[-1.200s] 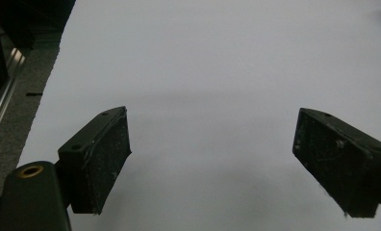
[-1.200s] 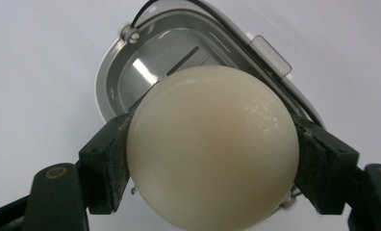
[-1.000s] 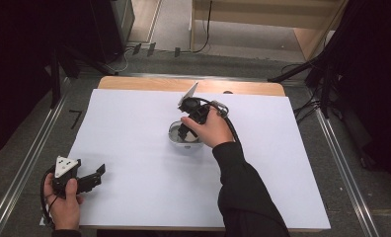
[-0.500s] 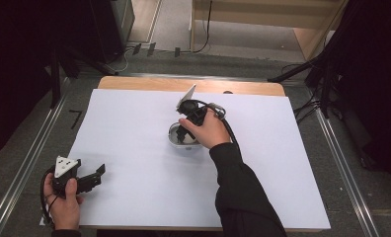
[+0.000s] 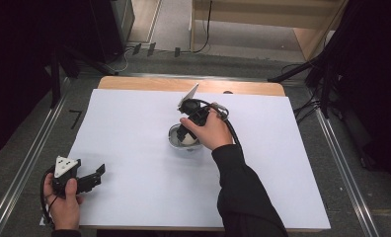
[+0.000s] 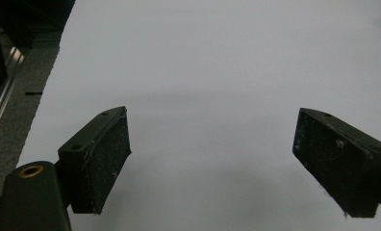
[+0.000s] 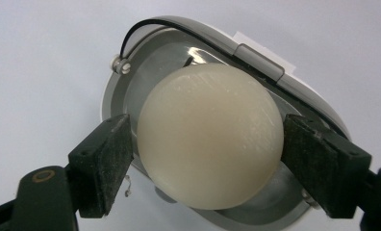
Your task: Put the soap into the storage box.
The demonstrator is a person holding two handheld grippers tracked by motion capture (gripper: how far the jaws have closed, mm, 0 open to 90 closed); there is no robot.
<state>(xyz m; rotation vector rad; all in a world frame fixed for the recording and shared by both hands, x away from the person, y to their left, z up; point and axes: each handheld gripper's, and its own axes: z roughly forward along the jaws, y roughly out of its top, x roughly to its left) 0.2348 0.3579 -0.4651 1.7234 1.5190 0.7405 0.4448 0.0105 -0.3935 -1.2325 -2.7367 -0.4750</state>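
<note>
Cream-white smooth ball (image 7: 210,137) pinched between black jaws of right tongs (image 7: 207,159), sitting in round shiny metal bowl (image 7: 179,53) at middle of white-covered worktop (image 5: 134,123). Left tongs (image 5: 96,176) spread wide, holding nothing, near worktop's front left corner, well apart from bowl.

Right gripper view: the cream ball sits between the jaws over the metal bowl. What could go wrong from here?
1. The ball is smooth and round, and the right gripper meets it only at its two sides, so it may slip out and roll across the white sheet.
2. The metal bowl looks light and nothing steadies it; the left gripper rests far off, so a nudge could tip or slide it.
</note>
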